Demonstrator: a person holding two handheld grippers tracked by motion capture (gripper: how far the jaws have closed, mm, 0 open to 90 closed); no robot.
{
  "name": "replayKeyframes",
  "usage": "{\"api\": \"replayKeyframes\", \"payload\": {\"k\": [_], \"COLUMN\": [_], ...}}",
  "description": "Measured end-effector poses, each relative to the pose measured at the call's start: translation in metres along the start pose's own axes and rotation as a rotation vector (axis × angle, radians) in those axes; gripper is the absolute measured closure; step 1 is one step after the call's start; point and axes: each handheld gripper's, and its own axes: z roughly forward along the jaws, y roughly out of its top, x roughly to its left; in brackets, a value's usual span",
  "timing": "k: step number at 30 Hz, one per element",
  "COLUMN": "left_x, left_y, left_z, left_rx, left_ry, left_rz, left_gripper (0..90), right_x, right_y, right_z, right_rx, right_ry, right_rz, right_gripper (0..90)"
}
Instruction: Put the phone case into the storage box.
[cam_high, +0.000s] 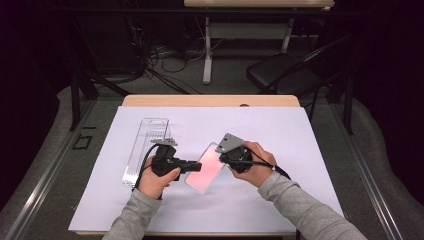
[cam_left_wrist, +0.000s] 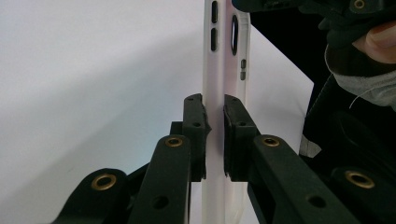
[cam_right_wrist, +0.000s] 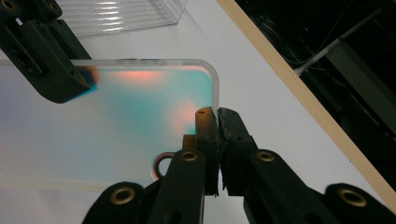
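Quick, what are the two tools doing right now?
Left tool: closed on the phone case edge.
Right tool: closed on the phone case's other edge.

In the left gripper view the phone case (cam_left_wrist: 223, 70) runs off the top and bottom edges, and its stretch between the left gripper (cam_left_wrist: 215, 135) pads is hidden. In the right gripper view the right gripper (cam_right_wrist: 217, 140) covers the case's edge, perhaps pinched; its left end is cut off.

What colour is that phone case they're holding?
The phone case is frosted translucent with pink and teal sheen, clearest in the right gripper view.
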Motion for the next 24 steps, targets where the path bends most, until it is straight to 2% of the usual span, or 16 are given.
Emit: {"api": "replayKeyframes", "payload": {"k": [24], "left_x": [-0.0001], "left_y": [0.0004], "left_z": [-0.0019], "left_rx": [-0.012], "left_ry": [-0.002], "left_rz": [-0.009], "left_gripper": [82.5], "right_x": [-0.0022], "right_y": [0.0008], "right_z": [0.0009], "right_rx": [-0.012], "right_ry": [0.012], "right_rz": [0.013], "right_gripper": [86.7]}}
